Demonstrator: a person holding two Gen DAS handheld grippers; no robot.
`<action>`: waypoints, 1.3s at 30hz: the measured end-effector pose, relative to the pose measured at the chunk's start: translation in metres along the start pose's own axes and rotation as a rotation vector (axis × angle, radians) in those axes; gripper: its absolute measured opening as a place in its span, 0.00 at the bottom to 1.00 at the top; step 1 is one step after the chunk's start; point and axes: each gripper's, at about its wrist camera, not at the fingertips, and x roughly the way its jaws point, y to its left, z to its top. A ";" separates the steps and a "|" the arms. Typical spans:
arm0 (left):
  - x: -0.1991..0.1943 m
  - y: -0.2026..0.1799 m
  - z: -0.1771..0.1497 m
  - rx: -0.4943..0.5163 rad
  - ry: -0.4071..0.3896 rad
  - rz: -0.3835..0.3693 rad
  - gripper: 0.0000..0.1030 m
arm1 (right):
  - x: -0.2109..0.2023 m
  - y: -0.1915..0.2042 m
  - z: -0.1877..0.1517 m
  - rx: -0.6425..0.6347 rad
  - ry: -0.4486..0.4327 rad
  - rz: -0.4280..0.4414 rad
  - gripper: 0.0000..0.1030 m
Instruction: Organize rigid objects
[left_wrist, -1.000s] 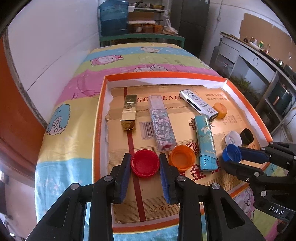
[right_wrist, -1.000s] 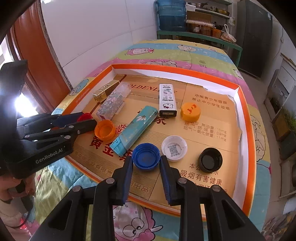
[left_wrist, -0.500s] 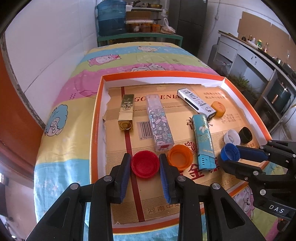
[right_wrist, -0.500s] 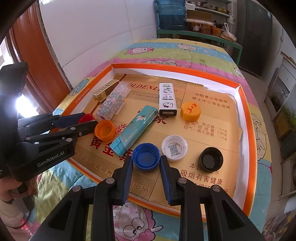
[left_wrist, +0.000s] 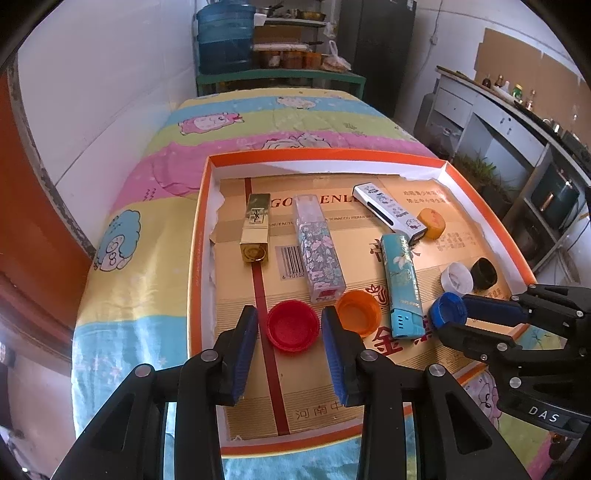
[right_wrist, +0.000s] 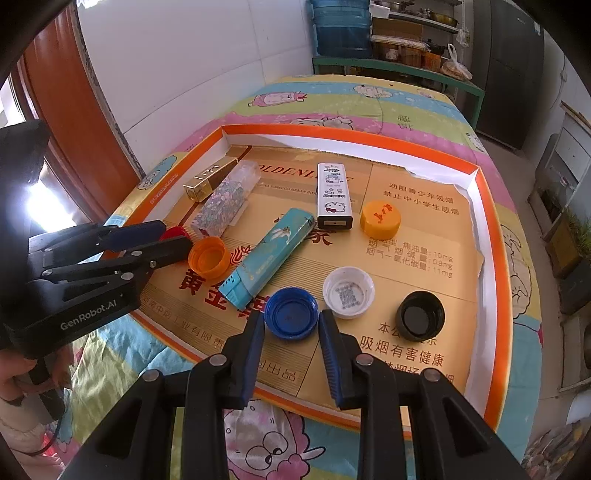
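Left tool (left_wrist: 290, 328): jaws have just been opening; red cap (left_wrist: 293, 329) sits loose between them at the tray's (left_wrist: 195, 236) near left.
Right tool (right_wrist: 291, 326): narrow, with blue cap (right_wrist: 291, 312) between the pads at the near edge; contact cannot be told for sure.
Risk, left: red cap could be nudged into orange cap (left_wrist: 358, 312) just beside it as the tool is withdrawn.
Risk, right: blue cap may be knocked against white cap (right_wrist: 348, 292), close on its right.
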 end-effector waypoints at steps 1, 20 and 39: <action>-0.001 0.000 0.000 0.000 -0.001 0.000 0.36 | 0.000 0.000 0.000 0.000 0.000 0.001 0.30; -0.024 0.002 -0.007 -0.024 -0.038 -0.018 0.46 | -0.032 0.001 -0.010 0.044 -0.067 -0.030 0.30; -0.063 -0.004 -0.027 -0.036 -0.085 -0.041 0.46 | -0.058 0.015 -0.023 0.071 -0.118 -0.059 0.30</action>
